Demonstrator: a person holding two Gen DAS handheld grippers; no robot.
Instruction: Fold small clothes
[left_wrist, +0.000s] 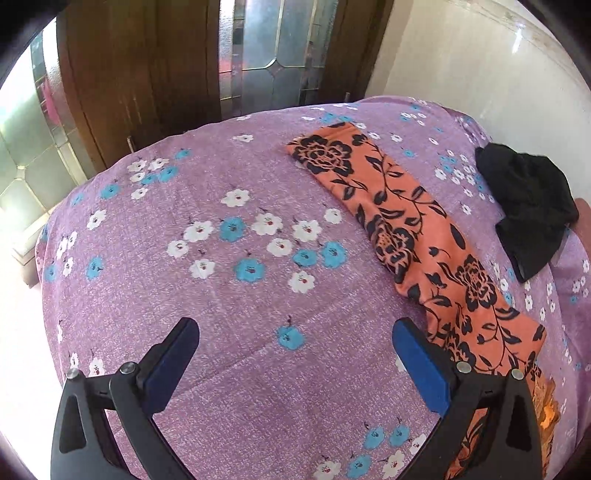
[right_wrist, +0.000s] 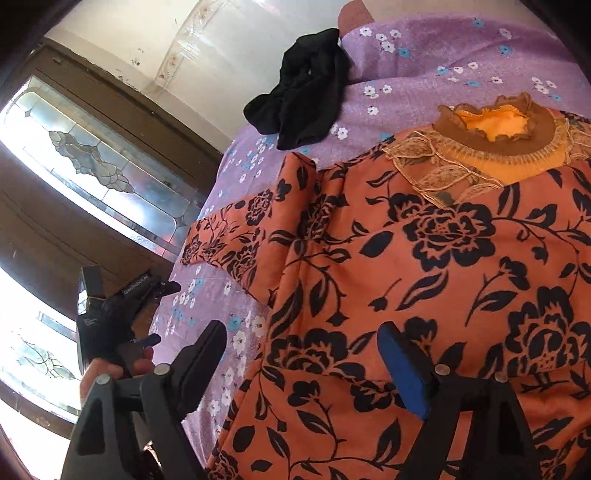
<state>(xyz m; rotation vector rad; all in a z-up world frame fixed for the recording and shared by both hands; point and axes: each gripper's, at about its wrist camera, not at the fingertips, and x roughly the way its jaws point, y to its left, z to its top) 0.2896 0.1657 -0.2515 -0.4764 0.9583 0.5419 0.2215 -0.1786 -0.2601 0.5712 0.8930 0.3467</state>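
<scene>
Purple floral bedsheet; orange floral garment beneath open right gripper jaws.

A purple bedsheet printed with white and blue flowers is covering the bed, spreading out beneath and ahead of the fingers in both wrist views. Beyond the sheet's far edge, straight ahead of the left fingers, a dark wooden door is standing with leaded glass panels letting daylight through; the same glass is showing off to the left of the right fingers. A pale, glossy tiled floor is lying ahead and to the right.
</scene>
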